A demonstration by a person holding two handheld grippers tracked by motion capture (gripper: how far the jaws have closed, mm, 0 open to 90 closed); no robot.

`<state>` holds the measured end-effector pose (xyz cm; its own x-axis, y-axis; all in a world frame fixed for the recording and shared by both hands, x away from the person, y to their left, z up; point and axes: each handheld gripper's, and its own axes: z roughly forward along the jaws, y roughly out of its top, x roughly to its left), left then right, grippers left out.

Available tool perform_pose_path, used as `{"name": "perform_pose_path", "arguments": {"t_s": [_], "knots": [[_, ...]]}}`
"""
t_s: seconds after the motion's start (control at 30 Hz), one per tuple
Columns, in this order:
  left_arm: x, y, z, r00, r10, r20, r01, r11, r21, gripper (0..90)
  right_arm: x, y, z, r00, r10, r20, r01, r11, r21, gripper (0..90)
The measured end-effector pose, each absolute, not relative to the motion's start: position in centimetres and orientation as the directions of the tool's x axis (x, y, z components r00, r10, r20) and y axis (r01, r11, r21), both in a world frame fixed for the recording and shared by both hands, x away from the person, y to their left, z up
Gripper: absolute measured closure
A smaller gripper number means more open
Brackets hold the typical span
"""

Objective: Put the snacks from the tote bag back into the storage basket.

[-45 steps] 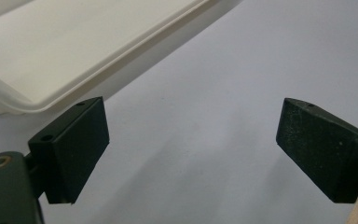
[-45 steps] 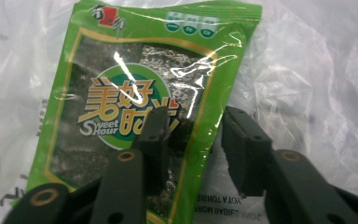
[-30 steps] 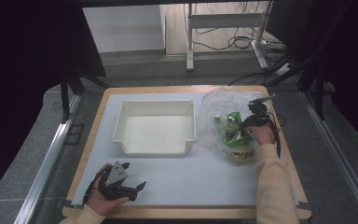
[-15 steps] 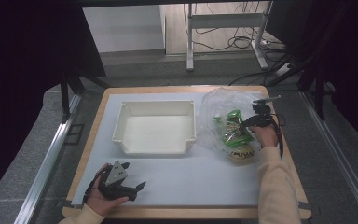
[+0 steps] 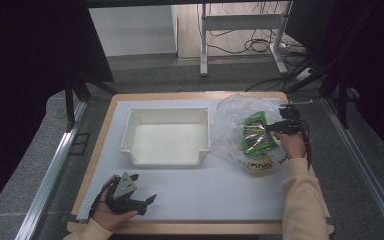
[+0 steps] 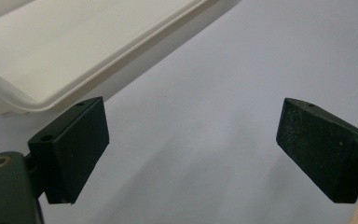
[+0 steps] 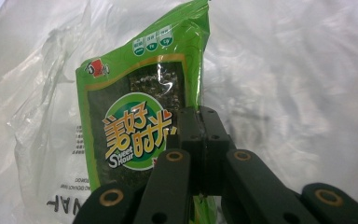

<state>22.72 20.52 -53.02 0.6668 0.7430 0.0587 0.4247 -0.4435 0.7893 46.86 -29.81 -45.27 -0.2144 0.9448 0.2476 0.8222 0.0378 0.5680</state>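
Right of the white tray [image 5: 166, 142], the right gripper [image 7: 200, 123] pinches the green seaweed packet [image 7: 140, 126] against a clear plastic bag [image 5: 235, 117], while the left gripper [image 5: 142, 202], jaws wide and empty, rests just before the tray.

Two black hand-held grippers, left hand-held gripper [image 5: 141, 201] topped by a grey three-cornered plate, right hand-held gripper [image 7: 201, 125] with blocky matte pads, brass-ringed screw holes along jointed links, thin black cable trailing behind, pale peach sleeves at both wrists.

Grey floor [image 5: 25, 170], metal desk frame [image 5: 240, 22], dark surroundings
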Motion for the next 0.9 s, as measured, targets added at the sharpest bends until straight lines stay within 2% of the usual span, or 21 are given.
{"name": "perform_pose_path", "arguments": {"t_s": [0.47, 0.9], "knots": [[22.7, 20.5, -53.0, 0.666, 0.744, 0.062, 0.426, -0.447, 0.786, 9.1, 45.0, -32.8, -42.1, -0.185, 0.946, 0.267, 0.766, -0.032, 0.642, 90.0], [22.8, 20.5, -53.1, 0.665, 0.744, 0.065, 0.426, -0.449, 0.786, 9.1, 44.0, -33.2, -40.0, -0.22, 0.932, 0.288, 0.726, -0.041, 0.687, 90.0]]}}
